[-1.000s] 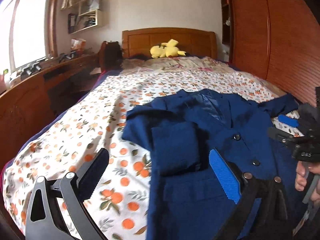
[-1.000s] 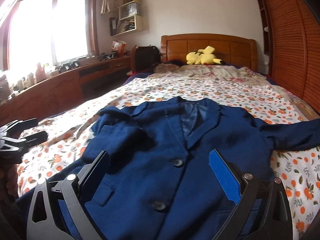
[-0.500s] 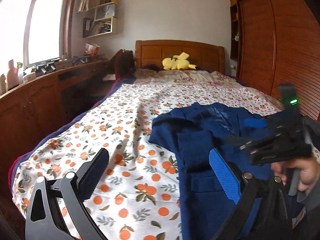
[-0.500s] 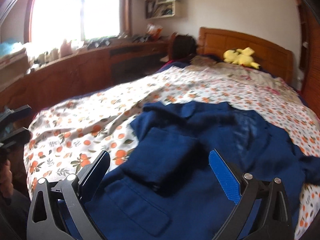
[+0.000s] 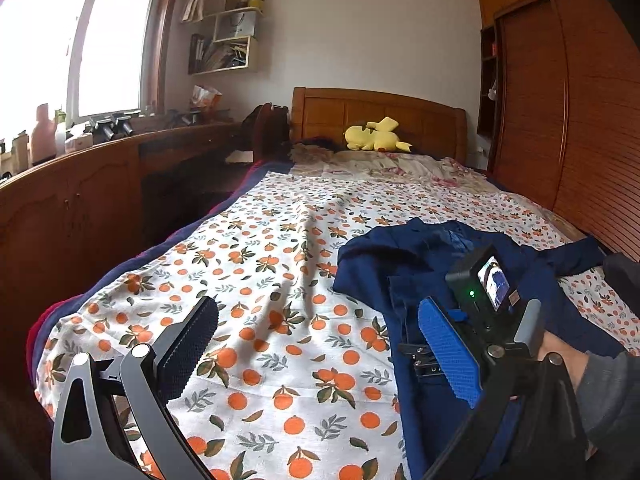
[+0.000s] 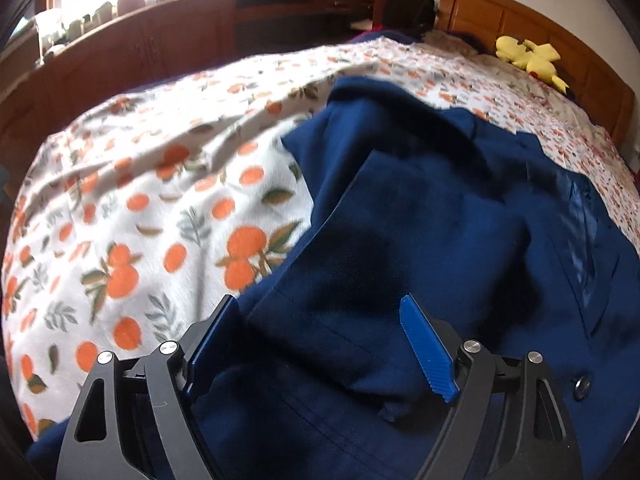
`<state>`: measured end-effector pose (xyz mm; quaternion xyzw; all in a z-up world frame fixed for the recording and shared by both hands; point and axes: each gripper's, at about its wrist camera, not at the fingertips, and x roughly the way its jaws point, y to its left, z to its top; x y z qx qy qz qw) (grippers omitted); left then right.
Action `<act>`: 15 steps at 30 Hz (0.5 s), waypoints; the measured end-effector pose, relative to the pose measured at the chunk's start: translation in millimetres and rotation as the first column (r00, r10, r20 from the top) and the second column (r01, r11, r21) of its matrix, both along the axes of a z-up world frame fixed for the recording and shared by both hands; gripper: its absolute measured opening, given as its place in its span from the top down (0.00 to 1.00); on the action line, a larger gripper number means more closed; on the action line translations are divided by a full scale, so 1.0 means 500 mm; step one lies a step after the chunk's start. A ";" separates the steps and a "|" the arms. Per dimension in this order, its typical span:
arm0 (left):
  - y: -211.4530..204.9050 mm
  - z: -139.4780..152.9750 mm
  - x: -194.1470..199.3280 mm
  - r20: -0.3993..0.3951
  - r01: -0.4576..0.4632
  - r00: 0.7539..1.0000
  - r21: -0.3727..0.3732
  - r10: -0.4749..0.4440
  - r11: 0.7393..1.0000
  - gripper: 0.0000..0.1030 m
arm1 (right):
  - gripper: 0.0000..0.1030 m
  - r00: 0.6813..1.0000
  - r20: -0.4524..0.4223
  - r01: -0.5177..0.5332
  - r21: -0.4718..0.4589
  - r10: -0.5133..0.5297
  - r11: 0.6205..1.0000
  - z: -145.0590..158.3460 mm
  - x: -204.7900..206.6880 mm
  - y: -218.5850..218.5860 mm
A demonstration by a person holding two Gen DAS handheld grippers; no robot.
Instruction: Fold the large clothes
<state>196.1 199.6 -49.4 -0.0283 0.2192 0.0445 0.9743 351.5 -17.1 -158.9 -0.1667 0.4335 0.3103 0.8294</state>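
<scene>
Our right gripper (image 6: pixel 320 344) closes, jaws apart over the navy blazer (image 6: pixel 460 240), gripping nothing; our left gripper (image 5: pixel 320 344) hangs spread, empty.

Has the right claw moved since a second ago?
Yes. The right claw has dropped toward the navy blue jacket, swinging left; the wooden headboard slid to the frame's upper right. Jaws closing, nothing pinched.

Navy jacket (image 6: pixel 400 248) on white bedsheet (image 5: pixel 280 280) w/ orange-fruit print; yellow plush toy (image 5: pixel 376 136).
</scene>
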 end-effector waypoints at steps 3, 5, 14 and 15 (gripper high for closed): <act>-0.002 0.000 -0.001 -0.001 0.007 1.000 -0.001 -0.007 1.000 0.02 | 0.24 1.000 -0.011 0.006 0.009 -0.006 1.000 0.002 0.000 -0.006; -0.006 0.000 -0.001 -0.002 0.015 1.000 -0.001 -0.015 1.000 0.02 | 0.28 1.000 -0.011 0.008 0.005 -0.008 1.000 0.003 -0.002 -0.009; -0.037 -0.011 0.012 -0.021 0.055 0.998 0.006 -0.055 0.998 0.02 | 0.88 0.999 -0.046 0.028 0.018 -0.027 0.999 0.014 0.014 -0.050; -0.040 -0.012 0.013 -0.024 0.059 0.998 0.005 -0.059 0.998 0.02 | 0.90 0.998 -0.060 0.037 0.042 -0.035 0.998 0.019 0.019 -0.061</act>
